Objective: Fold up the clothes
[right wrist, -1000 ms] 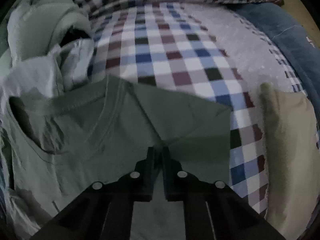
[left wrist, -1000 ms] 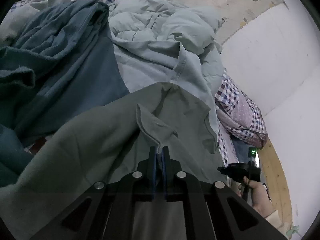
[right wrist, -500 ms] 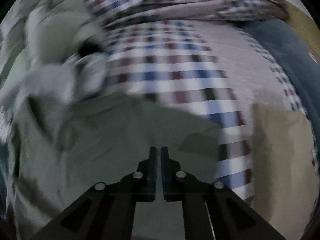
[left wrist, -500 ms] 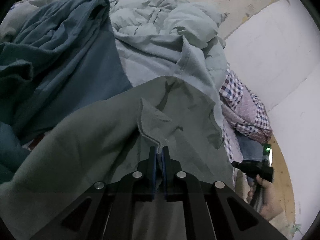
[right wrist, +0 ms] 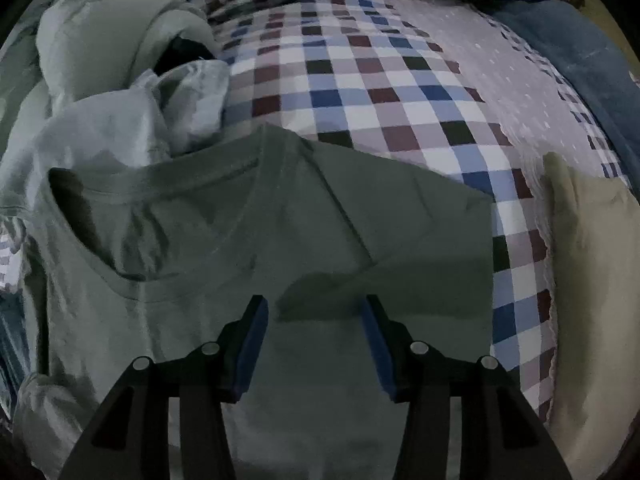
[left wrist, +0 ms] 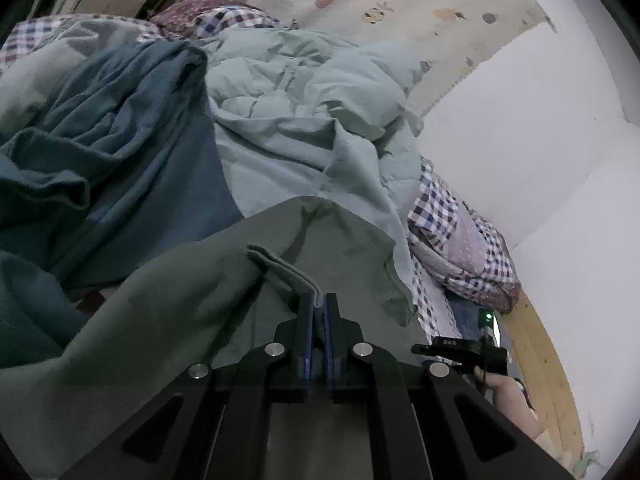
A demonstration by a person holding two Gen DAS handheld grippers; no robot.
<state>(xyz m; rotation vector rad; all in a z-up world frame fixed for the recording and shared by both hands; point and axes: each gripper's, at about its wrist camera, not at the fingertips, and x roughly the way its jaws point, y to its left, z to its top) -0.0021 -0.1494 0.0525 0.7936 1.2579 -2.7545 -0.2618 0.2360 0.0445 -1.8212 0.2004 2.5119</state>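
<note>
The right hand-held gripper is now standing spread above the green T-shirt, having just let go of it, so that side of the shirt is lying flat on the checked bed. The left hand-held gripper is still pinching a hem fold. Right of the shirt, bare bedding is leaving room up to the beige pillow; left, rumpled quilts are crowding it.

Checked sheet lies bare ahead; rumpled quilt left, beige cloth right.
</note>
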